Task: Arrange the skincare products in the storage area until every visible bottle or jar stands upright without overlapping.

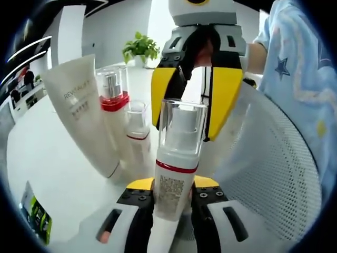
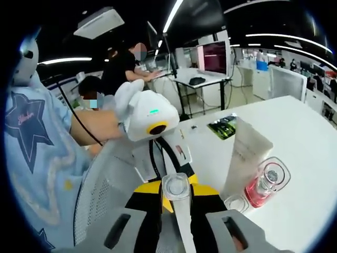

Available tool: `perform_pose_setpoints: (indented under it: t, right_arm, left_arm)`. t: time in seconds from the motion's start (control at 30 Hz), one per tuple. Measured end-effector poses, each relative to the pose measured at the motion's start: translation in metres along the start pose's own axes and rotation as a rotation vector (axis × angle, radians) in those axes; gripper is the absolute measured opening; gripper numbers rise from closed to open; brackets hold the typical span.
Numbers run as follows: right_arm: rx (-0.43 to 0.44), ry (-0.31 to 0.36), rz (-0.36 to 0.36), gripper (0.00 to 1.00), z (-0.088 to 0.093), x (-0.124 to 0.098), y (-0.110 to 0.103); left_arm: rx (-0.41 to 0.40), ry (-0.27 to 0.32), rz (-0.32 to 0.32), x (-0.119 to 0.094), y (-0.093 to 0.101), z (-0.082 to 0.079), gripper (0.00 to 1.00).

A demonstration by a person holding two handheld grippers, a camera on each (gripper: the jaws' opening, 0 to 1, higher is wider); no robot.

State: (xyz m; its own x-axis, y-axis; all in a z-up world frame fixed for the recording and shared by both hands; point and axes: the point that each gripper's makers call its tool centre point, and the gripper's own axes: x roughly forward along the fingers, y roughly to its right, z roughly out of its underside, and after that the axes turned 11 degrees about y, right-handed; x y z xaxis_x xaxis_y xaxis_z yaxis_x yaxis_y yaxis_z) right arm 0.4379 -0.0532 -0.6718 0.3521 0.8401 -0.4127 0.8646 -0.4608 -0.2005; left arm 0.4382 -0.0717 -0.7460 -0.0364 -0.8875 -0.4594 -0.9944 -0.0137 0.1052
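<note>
Three pump bottles, one tube [image 1: 79,105]. Left gripper [image 1: 174,203] clamps one bottle [image 1: 176,158] upright beside the mesh basket [image 1: 284,158] (contents can't be made out). Right gripper [image 1: 197,113] narrow, grip unclear. Red-collared bottle [image 1: 113,97] and small bottle [image 1: 137,132] stand on the table [image 1: 47,163].

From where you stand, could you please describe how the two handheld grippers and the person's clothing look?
In the left gripper view, the right gripper has yellow jaw covers over black linkages, a grey-white body and a dark round lens on top. The left gripper has black jaws with yellow tips and white housings with dark slots. The light blue sleeve carries dark blue stars. In the right gripper view, a black cable runs along it.
</note>
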Motion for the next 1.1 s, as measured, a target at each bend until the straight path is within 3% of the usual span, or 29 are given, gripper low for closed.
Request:
perform_pose_setpoints:
  t: [0.9,1.0,1.1]
  right_arm:
    - [-0.003,-0.041,-0.001,0.12,-0.002,0.003,0.005]
    - [-0.025,-0.03,0.023,0.12,-0.004,0.003,0.007]
    - [-0.024,-0.021,0.022,0.12,-0.005,0.003,0.008]
  left_arm:
    - [0.023,-0.013,0.004,0.003,-0.001,0.002,0.26]
    - [0.032,-0.011,-0.039,0.0,-0.012,0.0,0.27]
    - [0.045,0.001,-0.048,-0.002,-0.01,-0.002,0.27]
